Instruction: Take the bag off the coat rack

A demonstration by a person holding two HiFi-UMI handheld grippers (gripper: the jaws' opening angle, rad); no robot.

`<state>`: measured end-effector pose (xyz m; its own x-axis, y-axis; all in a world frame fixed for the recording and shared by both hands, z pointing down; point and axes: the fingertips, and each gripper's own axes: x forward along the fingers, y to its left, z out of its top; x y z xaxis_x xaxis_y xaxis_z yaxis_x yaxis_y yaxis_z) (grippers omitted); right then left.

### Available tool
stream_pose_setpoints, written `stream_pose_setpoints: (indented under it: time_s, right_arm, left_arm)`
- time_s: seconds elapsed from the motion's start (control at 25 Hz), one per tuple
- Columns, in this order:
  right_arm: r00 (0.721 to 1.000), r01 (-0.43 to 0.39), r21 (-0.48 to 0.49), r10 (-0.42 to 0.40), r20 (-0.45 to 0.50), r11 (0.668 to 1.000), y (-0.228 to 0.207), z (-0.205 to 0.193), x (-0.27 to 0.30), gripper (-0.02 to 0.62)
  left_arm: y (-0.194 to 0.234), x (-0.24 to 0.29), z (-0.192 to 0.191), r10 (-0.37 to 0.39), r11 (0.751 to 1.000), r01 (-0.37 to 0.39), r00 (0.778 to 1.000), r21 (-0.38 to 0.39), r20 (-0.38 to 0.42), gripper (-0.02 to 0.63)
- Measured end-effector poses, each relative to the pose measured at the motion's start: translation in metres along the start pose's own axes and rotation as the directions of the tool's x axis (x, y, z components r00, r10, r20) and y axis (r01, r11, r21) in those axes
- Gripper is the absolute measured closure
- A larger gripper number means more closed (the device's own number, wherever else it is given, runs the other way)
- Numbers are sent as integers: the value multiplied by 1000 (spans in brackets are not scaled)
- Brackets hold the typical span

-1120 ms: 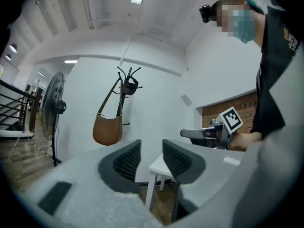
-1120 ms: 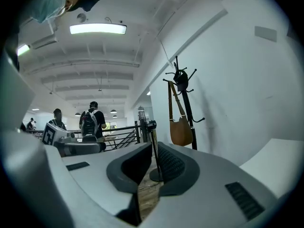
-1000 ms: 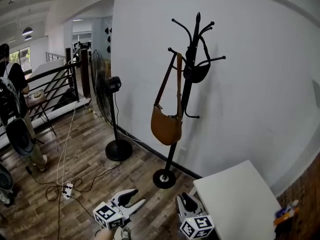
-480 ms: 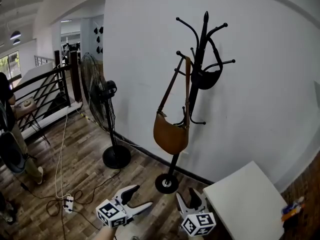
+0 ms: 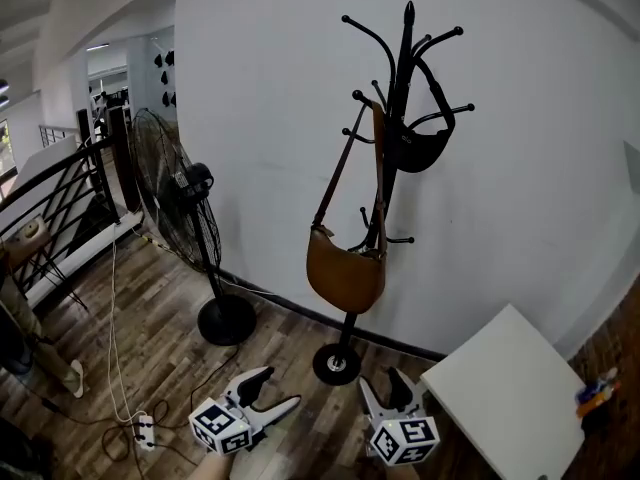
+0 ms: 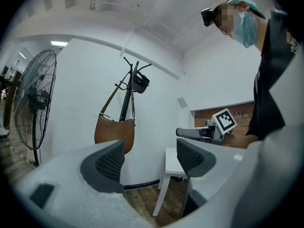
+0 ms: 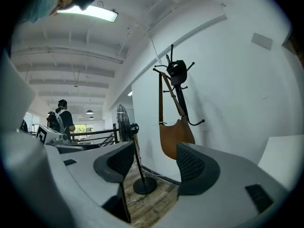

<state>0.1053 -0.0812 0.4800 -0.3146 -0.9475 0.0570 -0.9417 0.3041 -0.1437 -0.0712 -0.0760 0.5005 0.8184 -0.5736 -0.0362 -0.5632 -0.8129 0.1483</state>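
We held the left gripper [image 5: 278,388] and right gripper [image 5: 385,383] low, side by side, aimed forward. Left jaws were spread but closing, right jaws opening, with nothing between either pair. The brown bag [image 5: 345,273] hung on the coat rack [image 5: 400,118], well ahead of both.

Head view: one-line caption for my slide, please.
Brown bag hangs on the black coat rack; below, left gripper jaws closing, right gripper jaws opening, both empty.

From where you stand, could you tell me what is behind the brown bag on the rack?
Behind the brown leather shoulder bag stands the black metal coat rack, with the white wall beyond. The part of the rack directly behind the bag is covered.
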Motion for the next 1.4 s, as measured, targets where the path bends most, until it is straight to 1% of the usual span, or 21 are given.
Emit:
stream_pose_setpoints:
  time_s: [0.12,0.32,0.52,0.68,0.88,1.0,1.12,1.24,1.4]
  right_arm:
    - [1000,18,0,-18,-8,1000,-9,1,16,337]
    - [1000,26,-1,-26,-1,1000,-32,10,53,337]
    - [1000,9,-15,-9,13,1000,-60,26,94,339]
    - [999,-8,-29,9,38,1000,-83,43,125,341]
    - [998,-40,-49,42,48,998,-107,58,155,344]
    - [996,-71,-55,74,44,996,-115,65,167,344]
    - [995,-83,-67,87,55,994,-118,73,179,347]
    - [993,-72,-101,80,83,992,-119,86,190,351]
    - [991,-36,-156,55,119,987,-122,105,216,359]
  left_arm:
    - [18,10,-3,9,1000,-9,1000,-21,0,256]
    - [52,41,0,29,999,-29,1000,-16,8,256]
    - [83,81,13,67,998,-67,998,-2,11,256]
    - [102,118,26,64,997,-66,997,45,30,256]
    - [123,153,34,90,993,-94,995,69,47,256]
    - [134,167,34,110,990,-114,993,78,52,256]
    - [150,176,36,150,987,-153,987,54,51,256]
    - [166,184,43,169,983,-173,984,60,60,256]
    - [194,201,61,159,982,-168,983,88,96,256]
